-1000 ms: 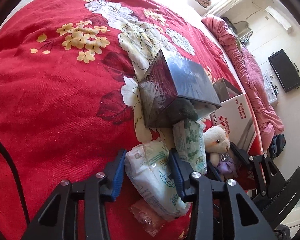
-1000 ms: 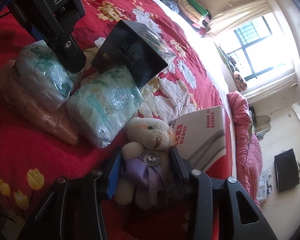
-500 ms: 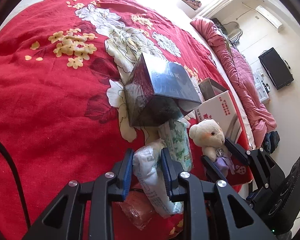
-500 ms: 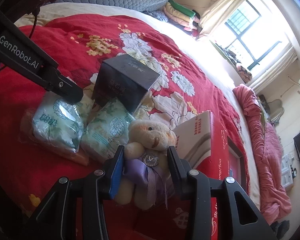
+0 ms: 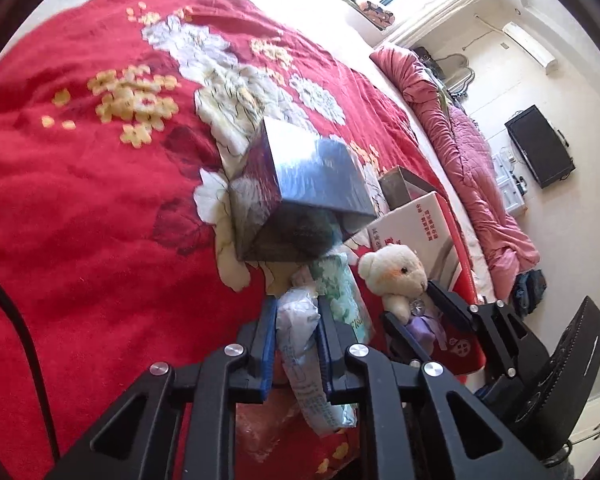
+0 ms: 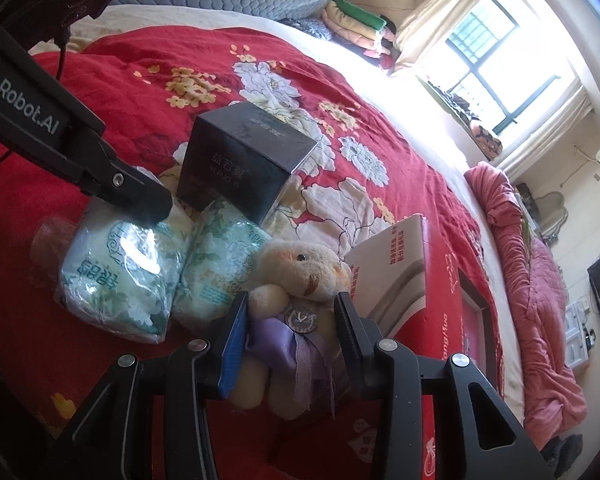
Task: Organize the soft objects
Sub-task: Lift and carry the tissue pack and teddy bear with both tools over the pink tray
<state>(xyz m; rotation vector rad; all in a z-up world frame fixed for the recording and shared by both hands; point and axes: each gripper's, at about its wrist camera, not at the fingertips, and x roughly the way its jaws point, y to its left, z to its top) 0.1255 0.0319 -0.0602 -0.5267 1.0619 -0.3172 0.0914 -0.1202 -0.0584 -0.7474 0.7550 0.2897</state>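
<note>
Red bedspread, left wrist view: the floral bedspread [image 5: 80,220] is carrying the whole cluster, with a dark glossy box [image 5: 300,196] lying tilted beyond the fingers.
Left gripper: the left gripper [image 5: 296,320] is squeezing a white tissue pack [image 5: 300,344]; its jaws have just been closing, and the pack that was sitting loosely between them is now being pinched narrow, its wrapper bulging above and below the blue pads.
Neighbours in this view: a second green-printed tissue pack [image 5: 340,292] is leaning just beside the held one, and a pinkish plastic bag [image 5: 260,428] is lying underneath.
Meaning here: the grip is looking settled, so this pack is probably ready to be lifted away.

Right wrist view, right gripper: the right gripper [image 6: 290,320] is clasping a cream teddy bear [image 6: 296,280] around its purple-dressed middle, fingers at a medium spread and pressing both sides of the body.
Change here: the bear is sitting a little higher against the bed than a moment ago, and the view is rolling more level, so the lift seems to be starting.
Bear's place: its head is sitting in front of a white and red carton [image 6: 400,272], beside the green pack [image 6: 220,268].
Left tool from this side: the black body is covering the top of the held pack [image 6: 116,280].
Task outlook: both soft items are being held at once; where they are going is not showing.
</note>
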